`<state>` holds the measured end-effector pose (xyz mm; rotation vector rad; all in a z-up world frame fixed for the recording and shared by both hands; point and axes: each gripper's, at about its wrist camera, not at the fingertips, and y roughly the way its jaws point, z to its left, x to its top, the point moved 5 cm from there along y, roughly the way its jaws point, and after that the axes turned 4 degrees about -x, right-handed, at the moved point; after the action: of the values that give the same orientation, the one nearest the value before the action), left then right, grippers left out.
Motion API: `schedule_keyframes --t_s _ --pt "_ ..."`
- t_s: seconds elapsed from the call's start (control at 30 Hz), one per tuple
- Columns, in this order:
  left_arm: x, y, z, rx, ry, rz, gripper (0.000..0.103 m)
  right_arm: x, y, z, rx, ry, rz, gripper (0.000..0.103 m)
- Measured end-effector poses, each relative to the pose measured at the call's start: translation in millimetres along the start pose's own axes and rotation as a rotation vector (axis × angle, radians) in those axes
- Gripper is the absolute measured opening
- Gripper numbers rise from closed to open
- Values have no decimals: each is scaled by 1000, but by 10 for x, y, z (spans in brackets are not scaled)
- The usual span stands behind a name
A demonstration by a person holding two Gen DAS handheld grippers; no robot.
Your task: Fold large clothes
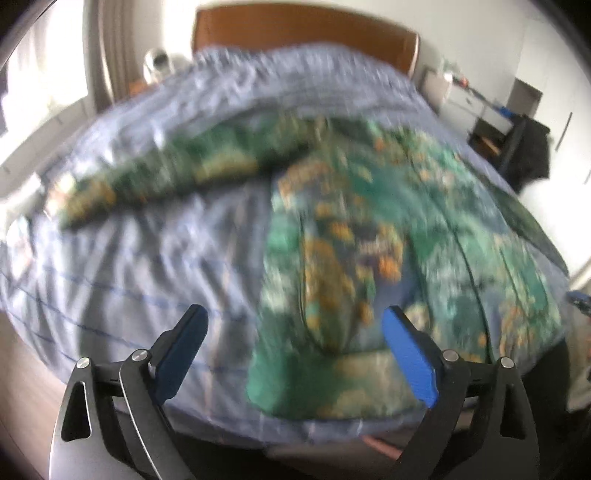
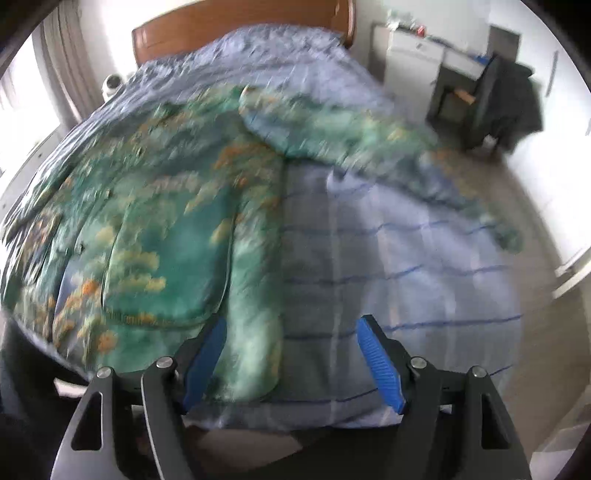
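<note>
While the left wrist view shows one sleeve [image 1: 147,184], the right shows the other [image 2: 424,162].

A home bedroom; a bed [image 1: 147,258] with wooden headboard [image 1: 295,29]; curtains [image 1: 107,55]; a desk [image 2: 454,62].

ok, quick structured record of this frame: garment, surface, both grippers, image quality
garment: green patterned jacket with orange flecks, spread flat, both sleeves out to the sides
surface: bed with pale blue quilt, wooden headboard behind
left gripper: open, holding nothing, above the jacket's near hem
right gripper: open, holding nothing, over the jacket's near side edge
contact: cannot tell if either touches the cloth
folds: none made yet
image quality: both views motion-blurred
</note>
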<state>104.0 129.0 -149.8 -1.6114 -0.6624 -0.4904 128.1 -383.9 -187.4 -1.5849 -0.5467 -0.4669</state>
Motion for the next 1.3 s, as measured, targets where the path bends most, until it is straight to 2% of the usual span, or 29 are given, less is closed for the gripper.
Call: schedule_keyframes --t_s 0.07,0.13,0.17,0.27,0.33,0.37,0.43,0.57,0.77,0.9,1.03,1.17,1.3 --pt "155 -132 -64 37 16 -85 99 123 -168 -43 -39 11 -90 75" --pt "273 -199 -121 50 22 -134 100 234 -375 -37 -64 14 -199 75" --pt "314 -200 -170 43 24 -145 100 310 -500 -7 -72 6 -272 75" --pt "318 -90 -352 -2 19 -140 100 391 -620 118 -88 -56 -335 75" --pt "261 70 -503 -30 26 -80 99 384 -628 230 -64 -100 -345 76" --pt "230 133 -568 -46 37 -46 99 355 -637 265 -56 -108 -349 81" --pt "168 214 -677 -79 40 1 100 311 -619 327 -45 -115 -338 85" --pt "148 157 -923 -166 70 -6 100 210 -537 304 -17 -66 -280 85" --pt "345 -48 -1157 -113 224 -99 100 199 -608 260 11 -5 -291 85" --pt "524 -201 -1255 -118 228 -175 100 256 -657 313 37 -27 -306 86" --pt "524 -261 -1337 -91 219 -234 100 228 -652 446 54 -69 -320 87" --pt "424 -219 -1382 -10 249 -242 100 198 -589 547 27 -105 -294 87" --pt "347 -160 -1388 8 261 -209 100 234 -571 522 27 -100 -290 87"
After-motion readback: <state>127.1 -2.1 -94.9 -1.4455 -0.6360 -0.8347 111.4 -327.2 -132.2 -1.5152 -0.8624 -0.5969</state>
